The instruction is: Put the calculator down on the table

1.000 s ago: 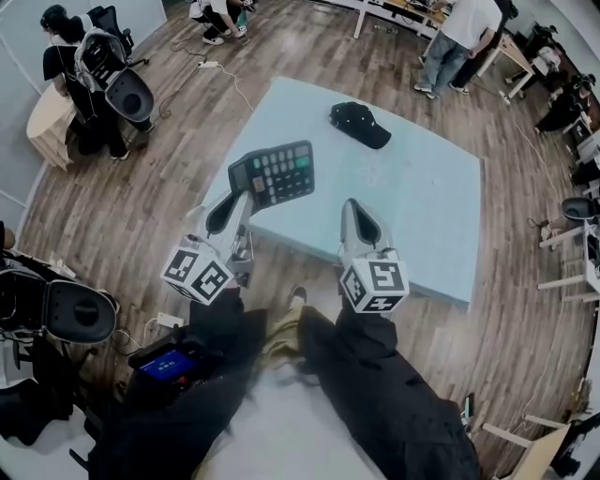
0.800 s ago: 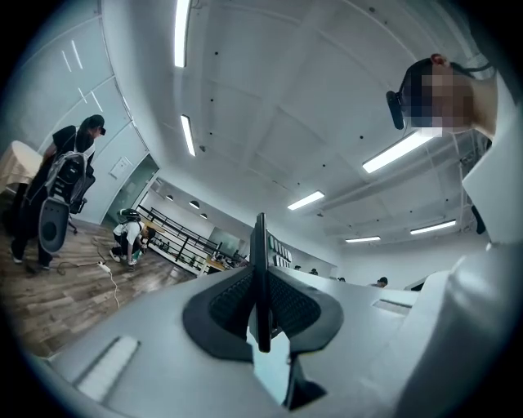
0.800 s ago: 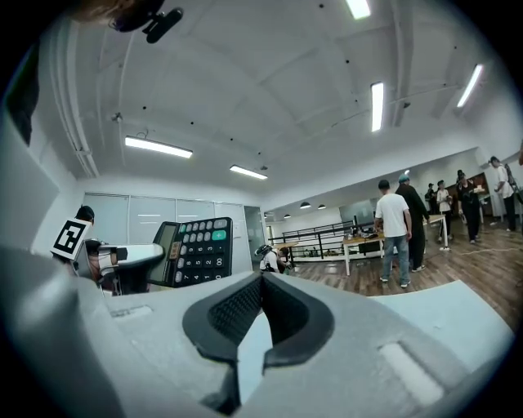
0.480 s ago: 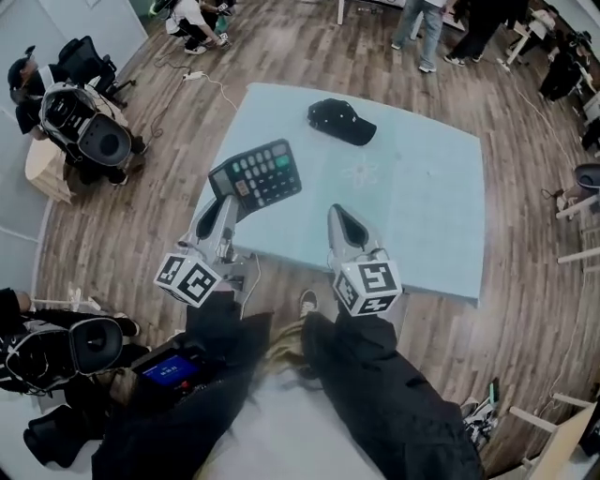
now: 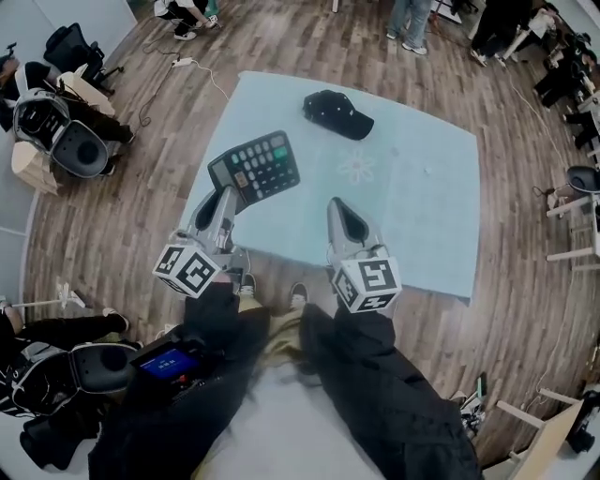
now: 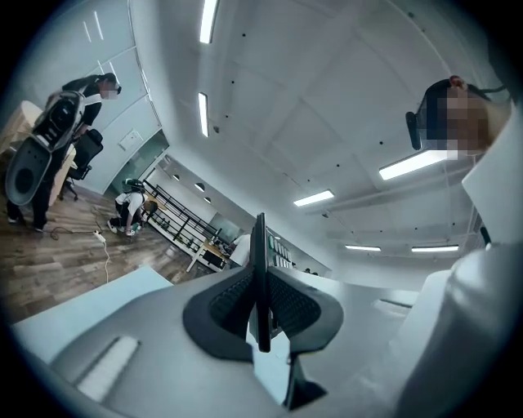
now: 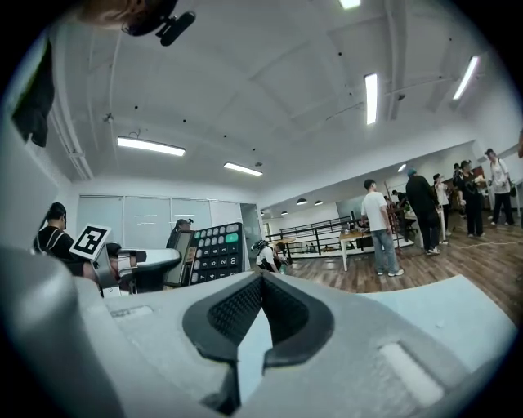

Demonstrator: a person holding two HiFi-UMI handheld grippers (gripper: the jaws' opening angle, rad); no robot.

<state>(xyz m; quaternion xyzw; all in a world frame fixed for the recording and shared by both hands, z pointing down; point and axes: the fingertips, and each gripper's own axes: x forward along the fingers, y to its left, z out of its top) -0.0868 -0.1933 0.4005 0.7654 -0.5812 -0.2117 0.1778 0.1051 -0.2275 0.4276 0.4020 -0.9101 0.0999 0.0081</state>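
A dark calculator (image 5: 256, 167) with grey keys and one green key hangs above the near left part of the pale blue table (image 5: 412, 202). My left gripper (image 5: 228, 197) is shut on its near edge. In the left gripper view the calculator (image 6: 260, 277) shows edge-on, clamped between the pads. My right gripper (image 5: 343, 212) is shut with nothing in it, over the table's near edge. From the right gripper view (image 7: 260, 287) the calculator (image 7: 209, 254) stands to the left, keys facing me.
A black cap (image 5: 337, 113) lies on the far part of the table. Wooden floor surrounds the table. Several people stand beyond it (image 5: 412, 23), and office chairs (image 5: 66, 141) are at the left.
The calculator and my left gripper have shifted slightly forward over the table's near left part. The head view has moved, so the table sits a bit lower and nearer. The right gripper has barely moved.
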